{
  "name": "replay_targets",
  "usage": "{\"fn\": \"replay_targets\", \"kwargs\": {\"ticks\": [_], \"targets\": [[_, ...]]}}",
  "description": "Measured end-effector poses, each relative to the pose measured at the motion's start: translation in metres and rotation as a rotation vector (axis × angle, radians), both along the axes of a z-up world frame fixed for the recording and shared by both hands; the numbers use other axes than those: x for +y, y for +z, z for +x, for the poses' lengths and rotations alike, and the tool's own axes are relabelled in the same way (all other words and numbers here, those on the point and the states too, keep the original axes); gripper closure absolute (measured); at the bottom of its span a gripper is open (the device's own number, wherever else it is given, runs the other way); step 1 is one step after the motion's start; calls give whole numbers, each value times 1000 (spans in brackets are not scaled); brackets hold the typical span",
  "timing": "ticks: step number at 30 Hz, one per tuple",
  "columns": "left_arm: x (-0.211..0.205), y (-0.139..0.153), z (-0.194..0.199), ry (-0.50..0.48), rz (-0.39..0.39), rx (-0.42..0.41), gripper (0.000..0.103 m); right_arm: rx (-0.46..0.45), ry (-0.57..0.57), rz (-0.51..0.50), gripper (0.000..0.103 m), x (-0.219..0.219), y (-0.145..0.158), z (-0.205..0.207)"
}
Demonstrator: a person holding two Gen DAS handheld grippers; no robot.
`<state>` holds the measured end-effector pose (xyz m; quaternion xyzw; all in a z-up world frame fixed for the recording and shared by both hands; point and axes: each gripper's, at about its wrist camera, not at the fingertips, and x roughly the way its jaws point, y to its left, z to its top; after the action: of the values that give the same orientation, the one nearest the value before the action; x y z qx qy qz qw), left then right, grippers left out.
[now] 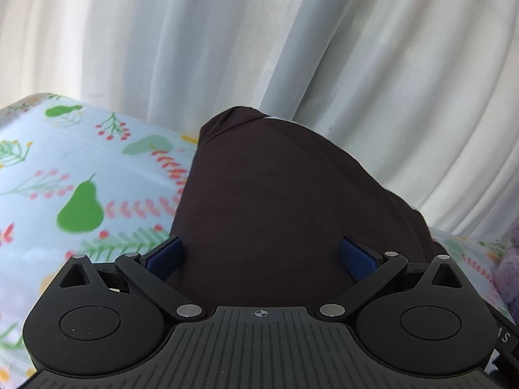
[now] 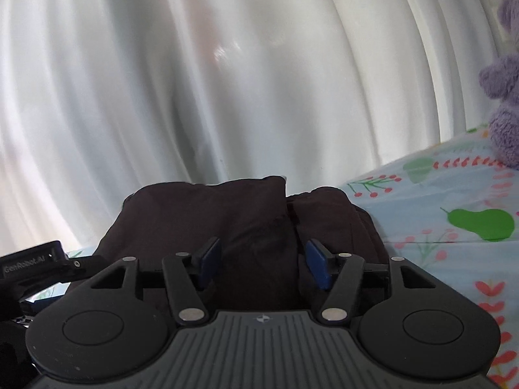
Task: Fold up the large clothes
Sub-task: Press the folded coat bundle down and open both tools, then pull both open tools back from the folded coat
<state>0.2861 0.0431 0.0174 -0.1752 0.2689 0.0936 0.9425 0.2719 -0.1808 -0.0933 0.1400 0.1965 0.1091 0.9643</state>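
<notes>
A dark maroon garment (image 1: 275,201) lies folded in a thick bundle on the pear-print cloth (image 1: 81,168). My left gripper (image 1: 261,256) is open, its blue pads (image 1: 358,257) spread wide on either side of the bundle's near end. In the right wrist view the same garment (image 2: 227,220) shows as a lumpy pile with a crease down its middle. My right gripper (image 2: 261,259) is open, its pads (image 2: 319,264) either side of a fold of the fabric without pinching it. Whether the pads touch the cloth I cannot tell.
White curtains (image 1: 259,42) hang close behind the surface. A purple plush toy (image 2: 506,103) sits at the right on the printed cloth (image 2: 454,220). The left gripper's body (image 2: 29,265) shows at the left edge of the right wrist view.
</notes>
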Motion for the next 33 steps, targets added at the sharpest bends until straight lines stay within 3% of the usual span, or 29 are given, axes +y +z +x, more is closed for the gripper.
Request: {"fn": "replay_targets", "kwargs": {"ticks": [3, 5, 9, 12, 14, 17, 20, 24, 27, 29, 33], "targets": [[-13, -9, -34, 13, 46, -114, 0, -37, 14, -11, 45, -3, -11, -9], [-19, -13, -35, 2, 87, -132, 0, -8, 19, -21, 44, -1, -6, -3], [-14, -1, -35, 14, 42, -28, 0, 85, 62, -84, 37, 0, 17, -15], [-22, 8, -65, -48, 59, 32, 0, 189, 121, -128, 17, -6, 29, -54], [-29, 12, -94, -91, 73, 78, 0, 313, 127, -167, 6, -8, 30, -86], [-39, 10, -140, -146, 79, 195, 0, 520, 132, -251, 4, -5, 18, -133], [-46, -3, -179, -206, 120, 332, 0, 614, 161, -305, 4, 4, 6, -167], [-45, -15, -204, -188, 164, 422, 0, 644, 145, -407, 4, 23, 7, -176], [-38, -11, -209, -183, 150, 430, 0, 679, 84, -433, 4, 33, 16, -170], [-37, -5, -217, -195, 146, 408, 0, 714, 80, -421, 4, 36, 24, -165], [-38, 9, -218, -200, 166, 410, 0, 698, 68, -342, 4, 37, 41, -167]]}}
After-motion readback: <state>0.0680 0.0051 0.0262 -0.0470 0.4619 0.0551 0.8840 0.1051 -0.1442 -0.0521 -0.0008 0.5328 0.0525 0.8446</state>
